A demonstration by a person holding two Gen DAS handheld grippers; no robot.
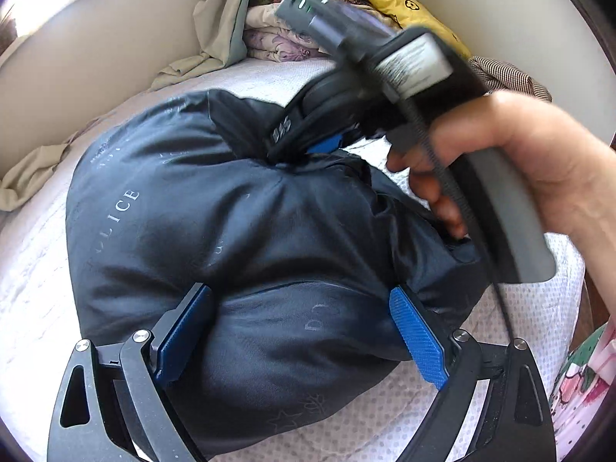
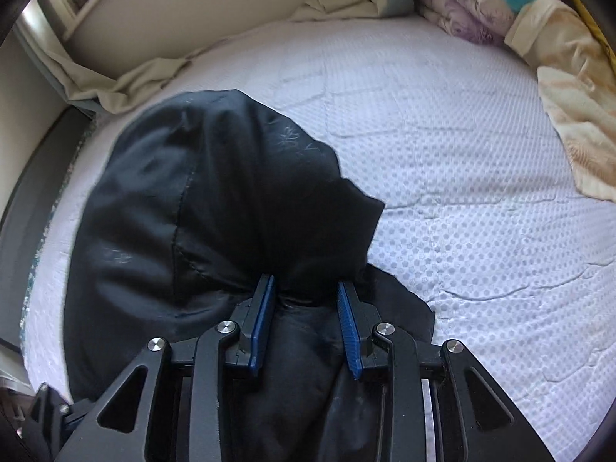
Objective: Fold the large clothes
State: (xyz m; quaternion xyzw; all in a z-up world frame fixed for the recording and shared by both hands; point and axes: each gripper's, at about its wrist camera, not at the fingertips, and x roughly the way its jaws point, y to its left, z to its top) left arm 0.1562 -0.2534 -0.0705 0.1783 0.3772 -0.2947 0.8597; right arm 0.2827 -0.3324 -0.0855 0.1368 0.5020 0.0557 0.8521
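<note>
A large dark navy jacket [image 1: 238, 231] with faint pale lettering lies bunched on the white bed. My left gripper [image 1: 300, 331] is open, its blue pads wide apart on either side of a puffy fold at the jacket's near edge. My right gripper [image 2: 306, 319] is shut on a thick bunched fold of the jacket [image 2: 215, 200], the cloth gathered between the blue pads. In the left wrist view the right gripper [image 1: 308, 146] shows from outside, held by a hand [image 1: 519, 177], its tips pressed into the jacket's far side.
The white dotted mattress cover [image 2: 462, 177] spreads to the right. A beige sheet [image 1: 215, 38] hangs along the headboard wall. Folded floral bedding [image 1: 277, 42] and a yellow pillow [image 1: 408, 11] are stacked at the bed's far end. A pink patterned cloth [image 1: 581, 381] lies at the right edge.
</note>
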